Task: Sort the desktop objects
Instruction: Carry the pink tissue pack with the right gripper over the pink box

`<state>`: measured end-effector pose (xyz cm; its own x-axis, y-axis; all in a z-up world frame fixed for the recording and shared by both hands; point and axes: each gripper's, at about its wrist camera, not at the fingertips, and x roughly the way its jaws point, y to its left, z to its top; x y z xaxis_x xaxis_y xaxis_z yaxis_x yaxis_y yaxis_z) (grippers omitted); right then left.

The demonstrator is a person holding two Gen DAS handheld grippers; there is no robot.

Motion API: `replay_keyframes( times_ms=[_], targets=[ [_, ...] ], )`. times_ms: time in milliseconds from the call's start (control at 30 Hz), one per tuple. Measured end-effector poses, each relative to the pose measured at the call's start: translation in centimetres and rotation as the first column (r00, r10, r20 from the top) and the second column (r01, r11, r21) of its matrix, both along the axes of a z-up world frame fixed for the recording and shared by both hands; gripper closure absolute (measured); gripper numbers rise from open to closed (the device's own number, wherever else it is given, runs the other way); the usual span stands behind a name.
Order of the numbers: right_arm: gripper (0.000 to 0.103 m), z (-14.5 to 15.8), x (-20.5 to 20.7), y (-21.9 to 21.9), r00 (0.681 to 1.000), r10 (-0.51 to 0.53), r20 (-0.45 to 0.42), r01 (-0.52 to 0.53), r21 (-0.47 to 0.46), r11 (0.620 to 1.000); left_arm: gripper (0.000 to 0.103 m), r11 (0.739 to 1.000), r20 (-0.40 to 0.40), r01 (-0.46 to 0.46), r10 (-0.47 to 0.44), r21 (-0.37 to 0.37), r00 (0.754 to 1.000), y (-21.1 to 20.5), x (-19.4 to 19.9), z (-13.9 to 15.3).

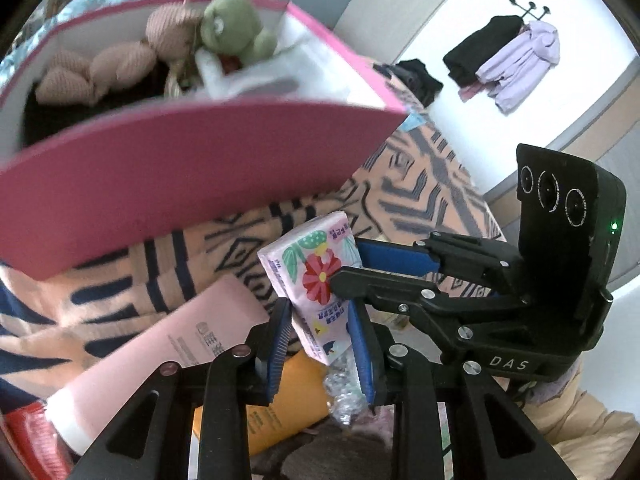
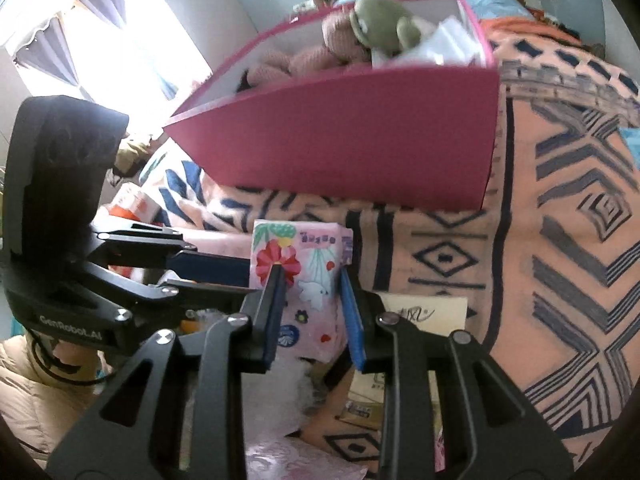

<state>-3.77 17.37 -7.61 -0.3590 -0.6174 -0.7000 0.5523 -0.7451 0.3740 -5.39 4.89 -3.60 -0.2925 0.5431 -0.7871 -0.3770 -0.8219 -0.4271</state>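
Note:
A pink tissue pack [image 1: 316,264] with a red flower print hangs above the patterned blanket, held from two sides. My left gripper [image 1: 320,312] is shut on its lower end, blue pads pressing both faces. My right gripper [image 1: 348,262] comes in from the right and is shut on the upper part. In the right wrist view the tissue pack [image 2: 316,248] sits between the right gripper [image 2: 310,272] pads, while the left gripper [image 2: 250,278] reaches it from the left. Behind stands a pink box [image 1: 180,184] holding plush toys [image 1: 232,24].
A pink tube [image 1: 172,344], an orange bottle [image 1: 288,400] and crinkled plastic [image 1: 344,396] lie under the left gripper. The orange and navy blanket [image 2: 560,220] spreads to the right. A cardboard piece [image 2: 424,312] lies below the pack. The pink box [image 2: 360,148] sits just beyond.

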Motion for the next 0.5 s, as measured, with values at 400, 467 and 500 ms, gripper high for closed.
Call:
replay_keyframes(
  times_ms=[400, 467, 500],
  targets=[
    [0.072, 4.6, 1.1, -0.3, 0.993, -0.012, -0.118, 0.009, -0.023, 1.000, 0.075, 1.000, -0.114, 0.004, -0.003, 0.008, 0.994, 0.0, 0.5, 4.4],
    [0.072, 5.2, 1.1, -0.4, 0.991, -0.013, -0.136, 0.010, -0.023, 1.000, 0.075, 1.000, -0.130, 0.007, -0.006, 0.007, 0.991, -0.2, 0.6, 4.8],
    [0.072, 5.3, 0.9, -0.4, 0.990, -0.014, -0.143, 0.011, -0.022, 1.000, 0.074, 1.000, -0.135, 0.007, -0.005, 0.010, 0.991, -0.4, 0.6, 4.9]
  ],
)
